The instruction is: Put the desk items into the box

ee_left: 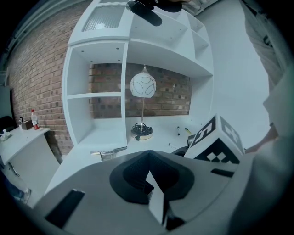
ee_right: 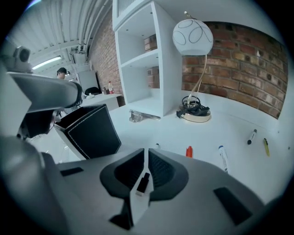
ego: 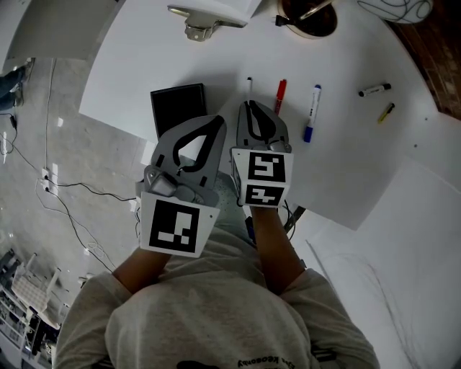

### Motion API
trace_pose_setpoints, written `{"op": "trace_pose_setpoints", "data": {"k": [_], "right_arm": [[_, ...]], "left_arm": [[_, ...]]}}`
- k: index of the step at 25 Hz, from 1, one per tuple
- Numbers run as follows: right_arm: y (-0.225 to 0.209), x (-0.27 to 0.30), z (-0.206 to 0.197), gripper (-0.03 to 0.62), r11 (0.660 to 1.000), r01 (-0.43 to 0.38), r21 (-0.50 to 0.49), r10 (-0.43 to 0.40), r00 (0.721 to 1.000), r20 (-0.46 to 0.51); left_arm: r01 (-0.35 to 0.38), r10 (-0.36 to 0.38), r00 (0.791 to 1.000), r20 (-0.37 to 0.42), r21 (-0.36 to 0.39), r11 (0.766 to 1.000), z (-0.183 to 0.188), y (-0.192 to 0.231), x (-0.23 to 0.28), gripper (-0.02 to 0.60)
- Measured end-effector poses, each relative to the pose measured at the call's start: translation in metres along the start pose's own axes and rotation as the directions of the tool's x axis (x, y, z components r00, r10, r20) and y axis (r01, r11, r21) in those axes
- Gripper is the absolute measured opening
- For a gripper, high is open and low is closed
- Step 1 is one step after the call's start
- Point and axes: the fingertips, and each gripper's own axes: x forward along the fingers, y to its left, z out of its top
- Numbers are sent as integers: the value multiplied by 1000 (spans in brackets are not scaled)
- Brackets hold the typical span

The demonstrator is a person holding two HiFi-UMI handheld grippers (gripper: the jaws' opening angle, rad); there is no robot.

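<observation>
A black open-topped box point(ego: 177, 107) point(ee_right: 90, 130) stands on the white desk point(ego: 338, 166), just beyond my left gripper point(ego: 214, 124). Ahead of my right gripper point(ego: 250, 106) lie a red marker point(ego: 280, 95) point(ee_right: 189, 151) and a blue-capped white marker point(ego: 312, 112) point(ee_right: 223, 158). Further right lie a black marker point(ego: 374, 90) point(ee_right: 251, 136) and a yellow one point(ego: 387, 112) point(ee_right: 266, 146). A small dark-tipped pen point(ego: 249, 81) shows just past the right jaws. Both grippers hover side by side at the desk's near edge, jaws shut and empty point(ee_left: 147, 154) point(ee_right: 146, 151).
A globe lamp point(ee_right: 193, 37) stands at the back, its round base point(ego: 307, 17) wound with cable. A metal clip-like tool point(ego: 199, 27) point(ee_right: 142, 116) lies near the white shelf unit point(ee_left: 96, 92). A second white surface point(ego: 403, 238) adjoins at the right; floor with cables lies left.
</observation>
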Motion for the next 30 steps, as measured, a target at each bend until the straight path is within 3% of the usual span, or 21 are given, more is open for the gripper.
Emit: {"op": "trace_pose_setpoints", "data": {"k": [11, 18, 30], "right_arm": [[-9, 26, -18, 21, 999, 7, 33, -1, 985, -170], [-8, 36, -24, 83, 999, -5, 52, 16, 974, -225], [-10, 40, -25, 80, 999, 42, 24, -34, 963, -268]], "left_arm": [[-16, 16, 1000, -17, -22, 1000, 1, 2, 3, 5], [-24, 24, 1000, -10, -33, 999, 2, 5, 1, 4], [-41, 40, 999, -10, -46, 998, -1, 7, -2, 5]]}}
